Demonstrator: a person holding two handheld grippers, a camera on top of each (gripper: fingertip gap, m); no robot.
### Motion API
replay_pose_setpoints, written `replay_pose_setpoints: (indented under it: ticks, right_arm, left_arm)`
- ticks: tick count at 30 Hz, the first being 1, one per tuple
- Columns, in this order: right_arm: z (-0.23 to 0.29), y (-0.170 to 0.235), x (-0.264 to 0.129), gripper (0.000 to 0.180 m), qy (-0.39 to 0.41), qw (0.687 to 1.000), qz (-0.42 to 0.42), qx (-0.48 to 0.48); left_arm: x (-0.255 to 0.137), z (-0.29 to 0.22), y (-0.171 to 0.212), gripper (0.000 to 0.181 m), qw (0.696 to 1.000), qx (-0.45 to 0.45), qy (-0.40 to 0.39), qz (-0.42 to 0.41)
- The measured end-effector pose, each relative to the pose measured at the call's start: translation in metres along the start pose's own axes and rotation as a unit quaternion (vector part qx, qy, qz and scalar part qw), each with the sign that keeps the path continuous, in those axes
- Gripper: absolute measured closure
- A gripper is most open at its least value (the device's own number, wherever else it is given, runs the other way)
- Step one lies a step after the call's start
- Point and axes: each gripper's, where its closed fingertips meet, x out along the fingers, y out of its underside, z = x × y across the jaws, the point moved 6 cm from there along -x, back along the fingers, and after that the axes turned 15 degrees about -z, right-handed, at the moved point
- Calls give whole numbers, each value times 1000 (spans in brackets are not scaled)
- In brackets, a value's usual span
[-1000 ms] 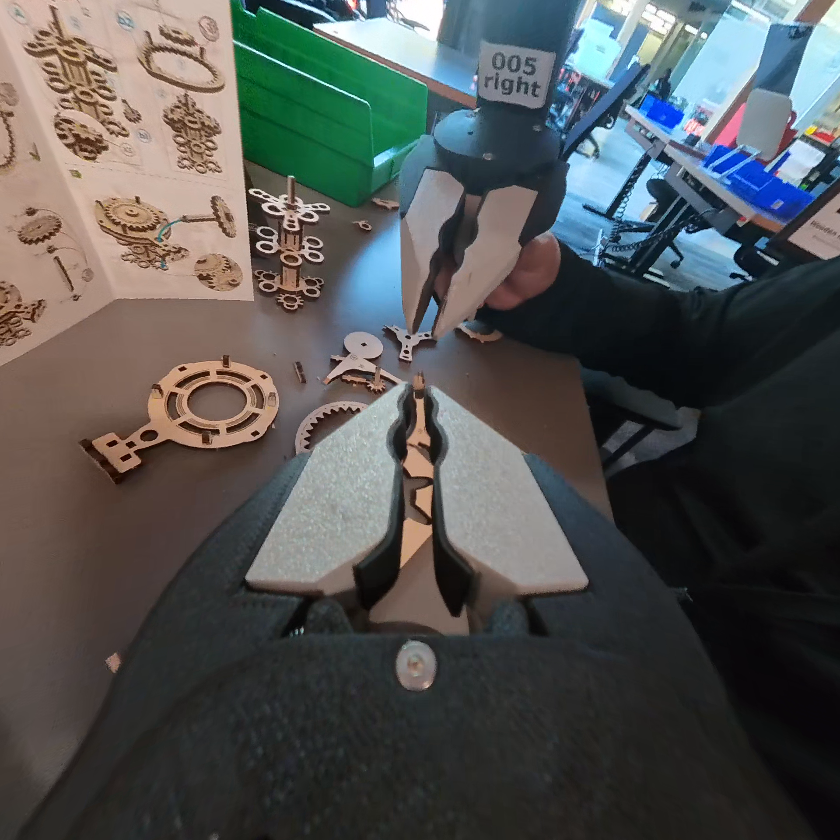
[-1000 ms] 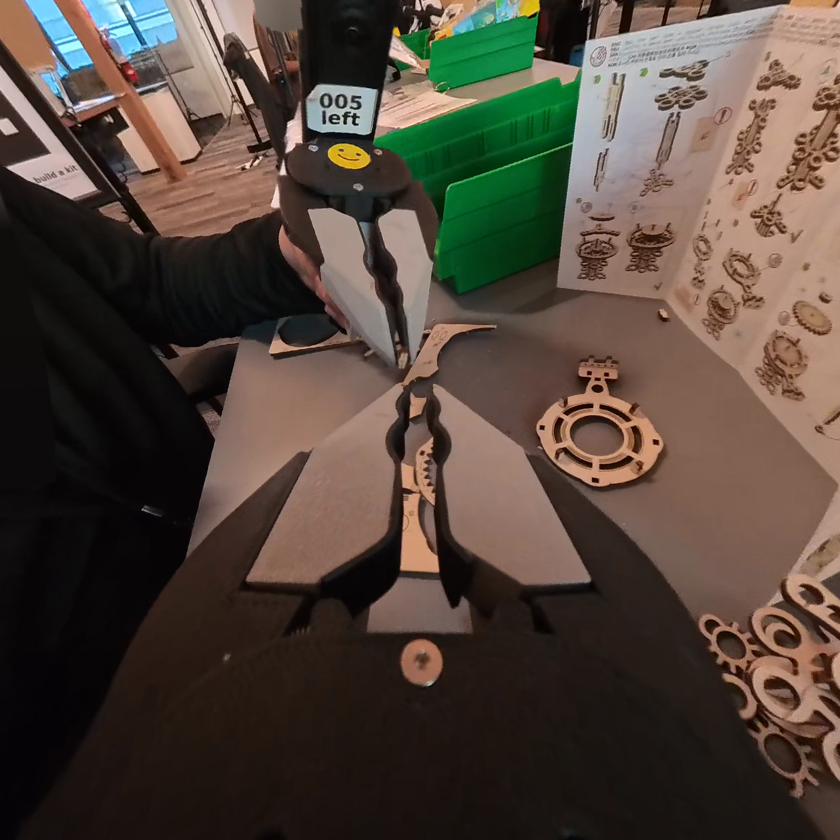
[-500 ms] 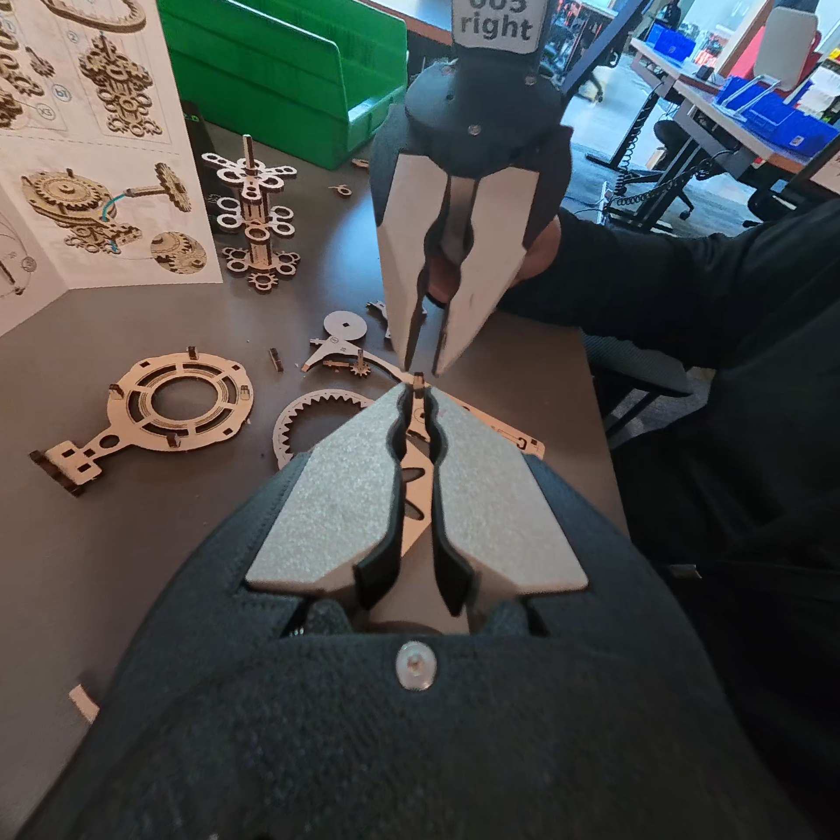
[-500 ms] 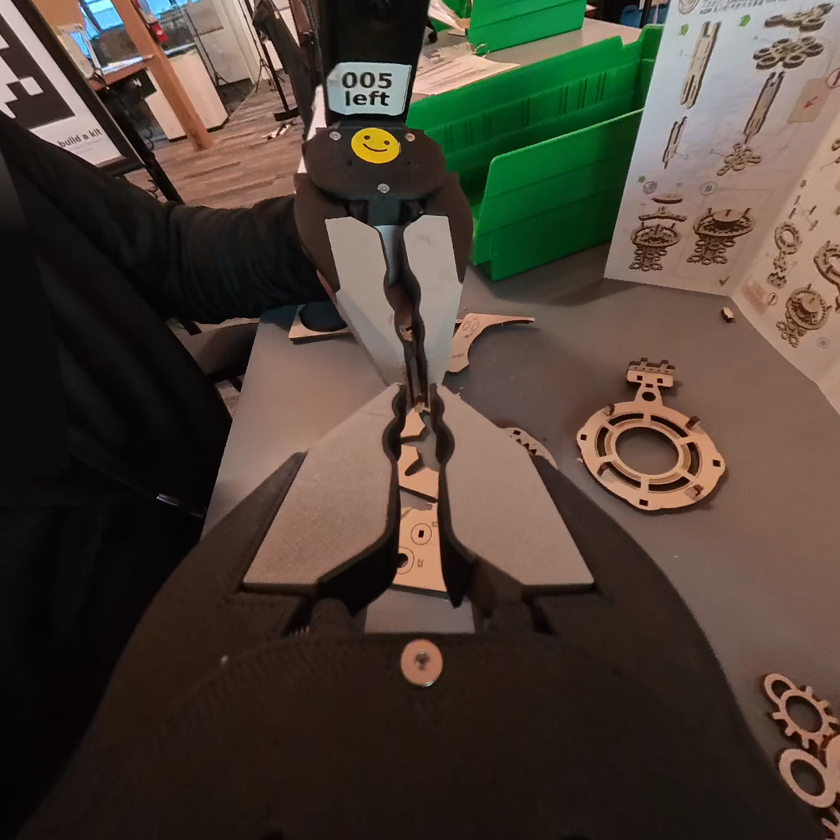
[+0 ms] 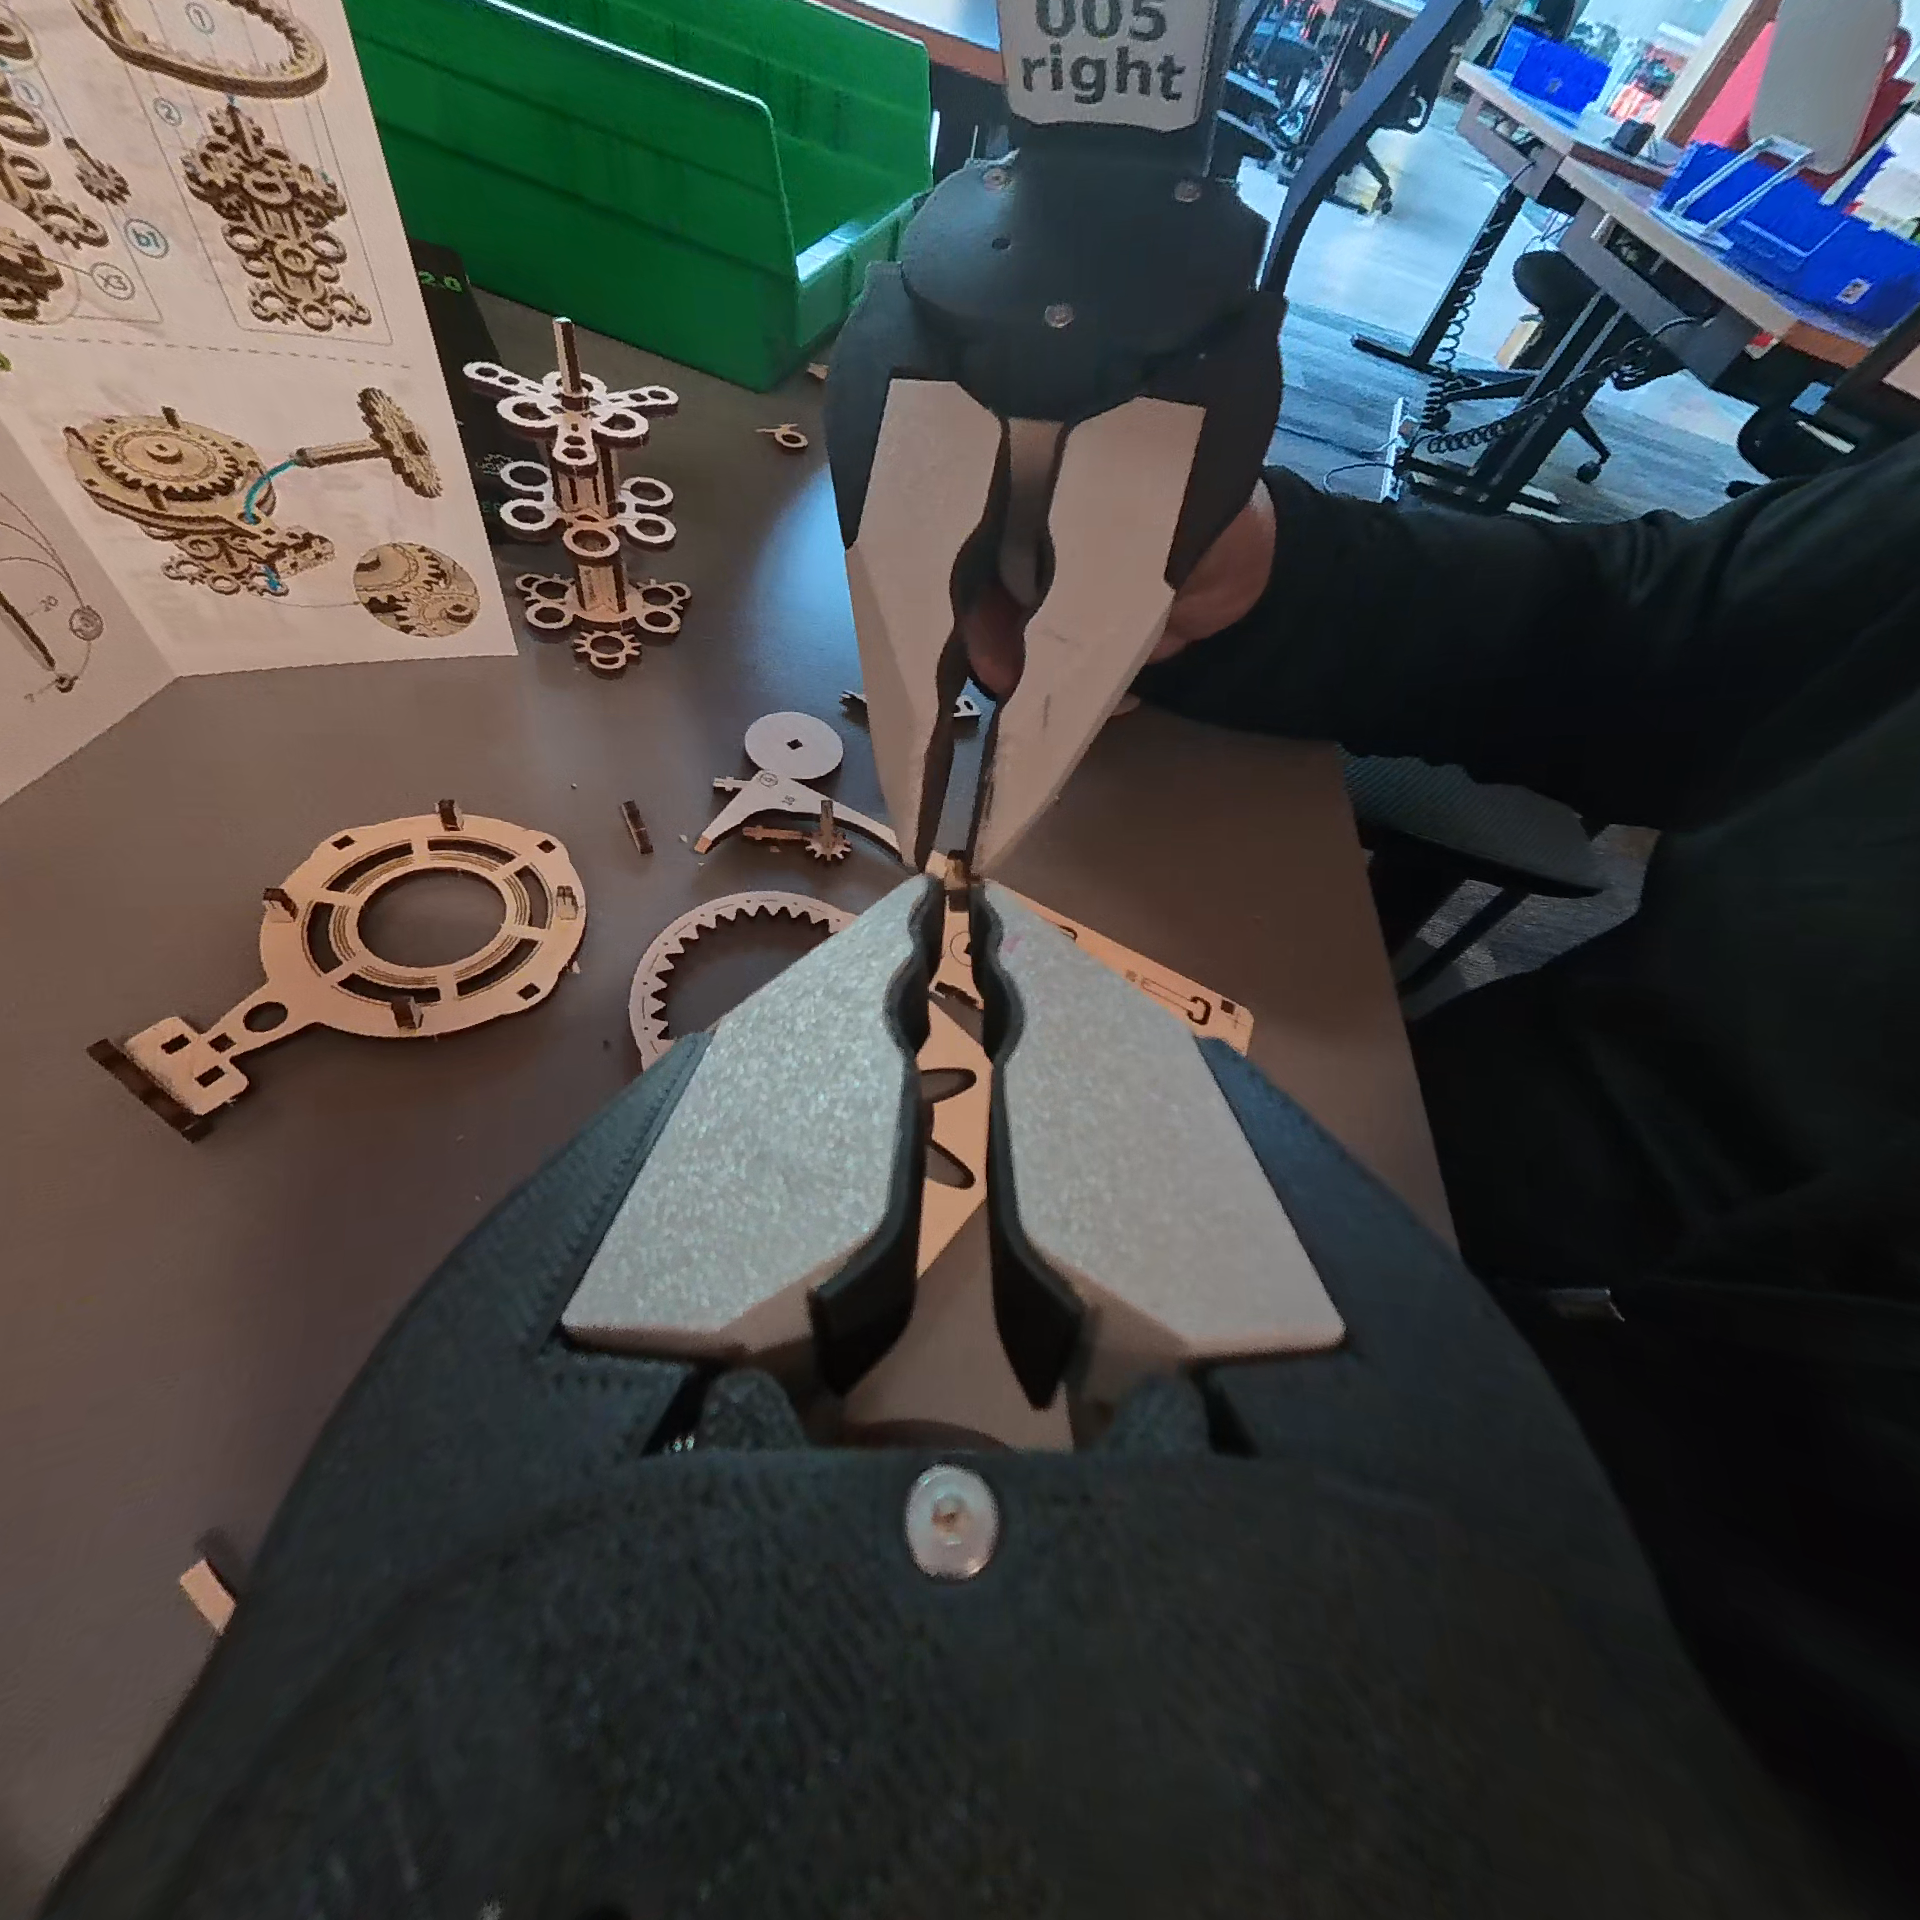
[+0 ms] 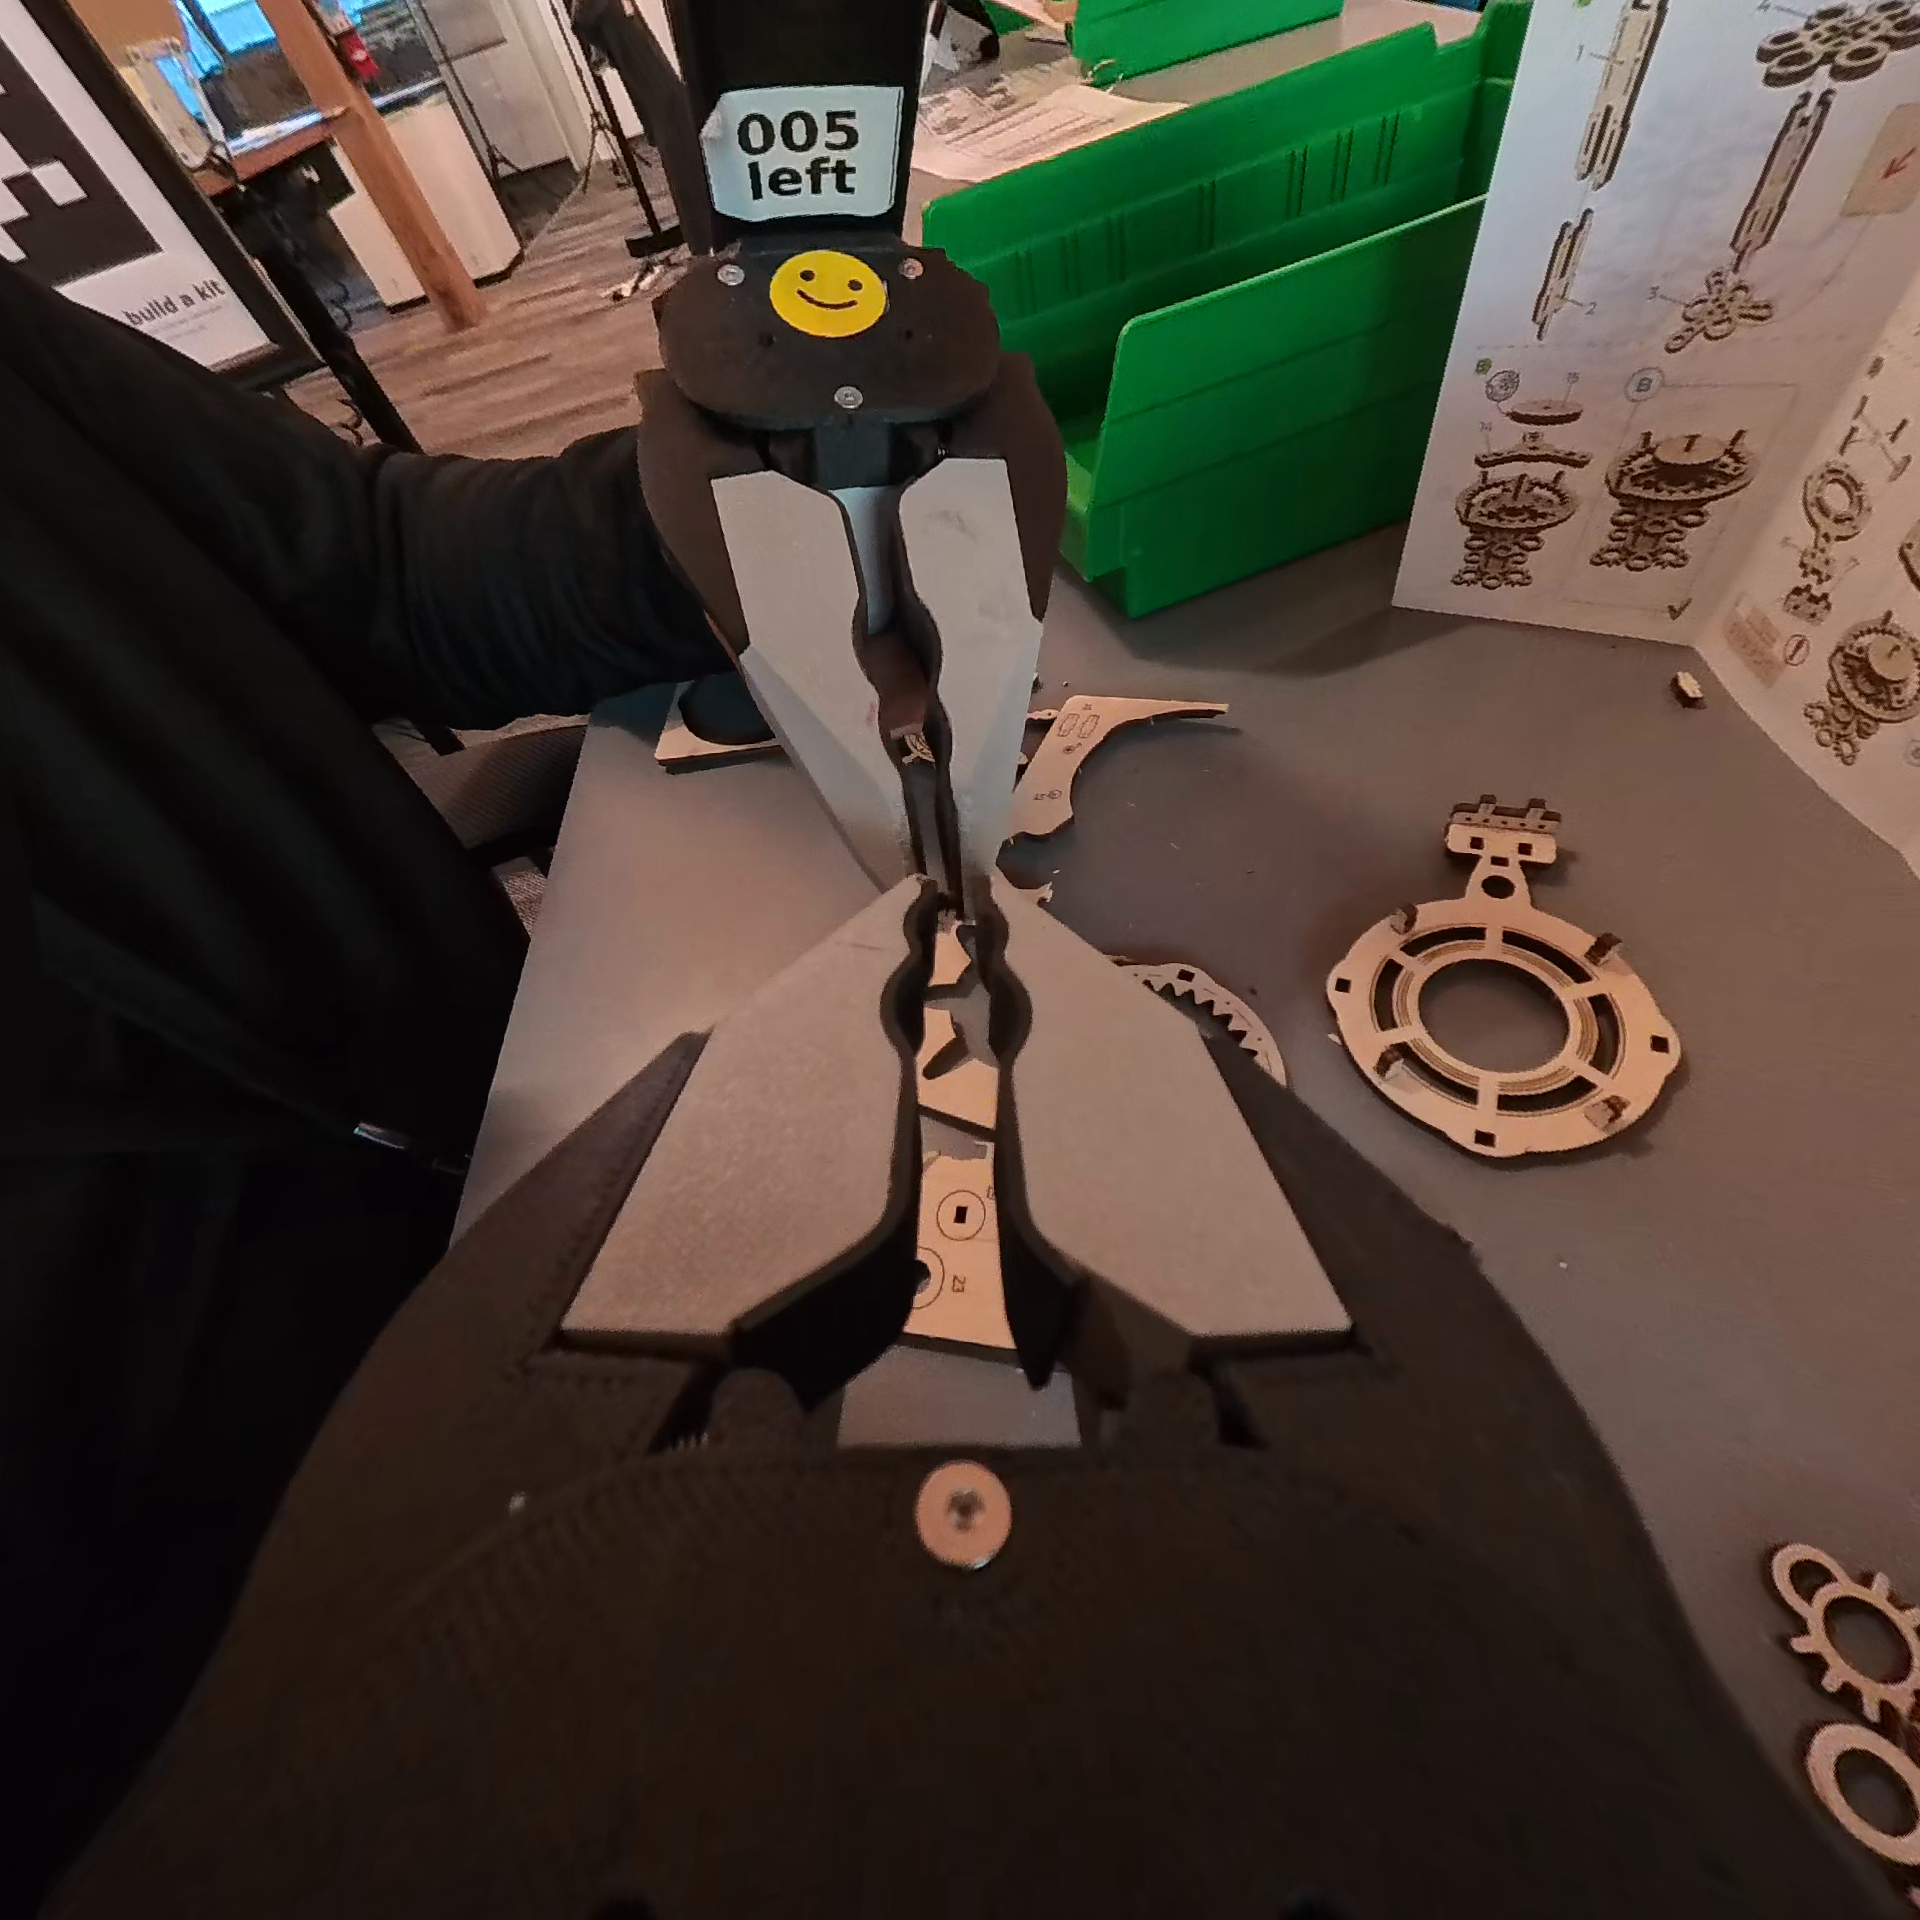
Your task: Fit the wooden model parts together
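My left gripper [image 5: 951, 891] is shut on a small wooden peg [image 5: 954, 864] that sticks out of its tips, held a little above the dark table [image 5: 156, 831]. My right gripper [image 5: 951, 857] comes from the far side, tip to tip with it, its narrow jaws closed around the same peg. In the right wrist view the right gripper [image 6: 951, 906] meets the left gripper [image 6: 940, 883] over a wooden offcut sheet [image 6: 1101, 748]. A wooden ring frame with a handle [image 5: 416, 935] and a toothed ring [image 5: 727, 935] lie flat to the left.
A stacked wooden tower [image 5: 592, 520] stands by the folded instruction sheet [image 5: 208, 364]. Green bins [image 5: 644, 177] are behind. A disc and small loose parts [image 5: 795, 746] lie near the right gripper. The table edge [image 5: 1340, 883] is close on the right, by the person's sleeve [image 5: 1558, 623].
Both grippers have come together until their tips meet. The right gripper's jaws have narrowed around the peg that the left gripper holds.
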Motion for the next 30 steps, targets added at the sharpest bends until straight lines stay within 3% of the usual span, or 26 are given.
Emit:
replay_pose_setpoints:
  ticks: [25, 30]
  right_arm:
    - [-6, -9, -10, 180, 11, 999, -30, 20]
    - [-14, -12, -17, 180, 43, 998, -42, 23]
  left_arm:
    - [-1, 5, 1, 180, 1000, -6, -19, 0]
    - [-23, 20, -18, 175, 996, 30, -77, -21]
